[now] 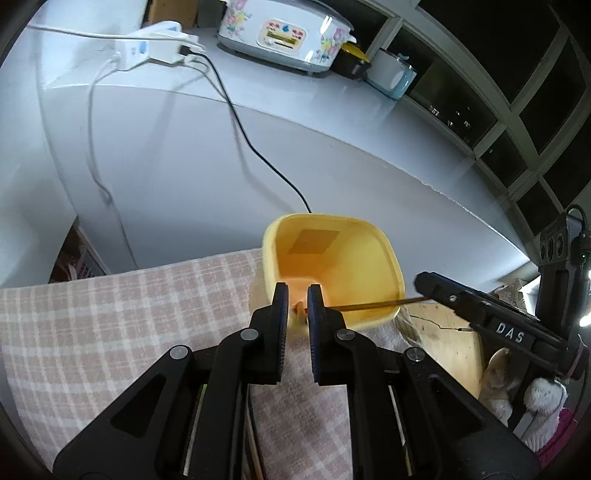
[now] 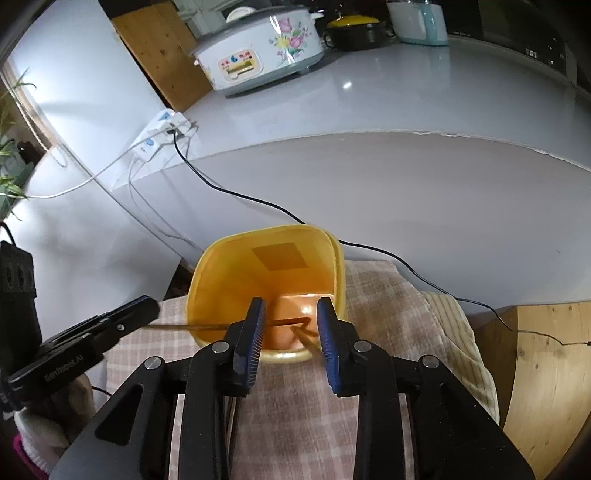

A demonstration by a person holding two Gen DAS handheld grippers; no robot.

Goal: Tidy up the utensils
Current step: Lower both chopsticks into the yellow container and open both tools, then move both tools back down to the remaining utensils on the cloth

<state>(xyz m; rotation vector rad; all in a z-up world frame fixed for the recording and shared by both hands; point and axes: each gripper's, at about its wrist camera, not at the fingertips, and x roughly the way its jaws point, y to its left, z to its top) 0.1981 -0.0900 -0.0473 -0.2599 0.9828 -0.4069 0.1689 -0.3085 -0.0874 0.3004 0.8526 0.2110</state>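
**Two grippers at a yellow tub, a chopstick with each**

On the far left of the white counter (image 1: pixel 351 155) lies a power strip (image 1: pixel 147 48), with a flowered rice cooker (image 1: pixel 284 33) to its right. Nearer, a checked cloth (image 1: pixel 110 314) covers the surface. The left gripper (image 1: pixel 297 295) comes in from the left with its jaws almost together, pinching the first chopstick (image 2: pixel 207 325). This stick runs level across the near left rim of the yellow tub (image 2: pixel 258 234), and its tip is inside. The tub stands on the far edge of the cloth, in the middle of the scene. The right gripper (image 2: pixel 291 314) points into the tub with its jaws apart. The second chopstick (image 2: pixel 304 341) lies loose between them, close to the right finger, with its far end down in the tub. Bare wood (image 2: pixel 546 350) shows at the near right.
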